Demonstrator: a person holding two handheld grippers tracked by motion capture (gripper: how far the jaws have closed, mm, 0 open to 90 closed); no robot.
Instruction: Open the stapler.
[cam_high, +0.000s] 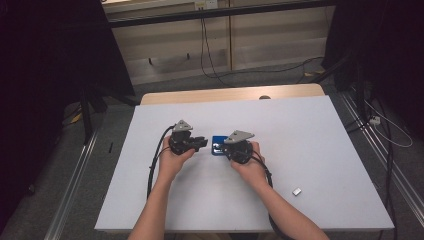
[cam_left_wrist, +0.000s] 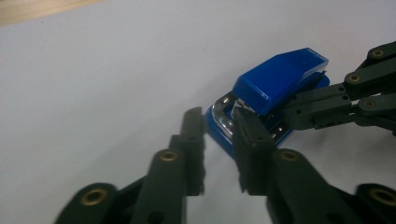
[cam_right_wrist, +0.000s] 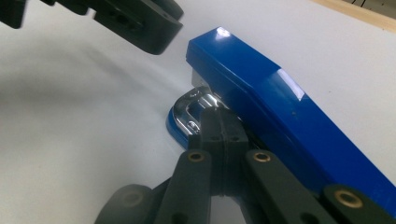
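Blue stapler (cam_left_wrist: 275, 86) lies on the desk (cam_high: 320, 145) between both tongs. Right tongs (cam_right_wrist: 223, 126) are closed flat, tips wedged under its raised lid at the metal magazine. Left tongs (cam_left_wrist: 219, 123) stand narrow, gripping nothing, just before its front. Loading remains outstanding.

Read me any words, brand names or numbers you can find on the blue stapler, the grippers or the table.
None: no text can be read.
Blue stapler: plain glossy top, no brand or label visible.
Small silver object on the table: too small to tell any marking.
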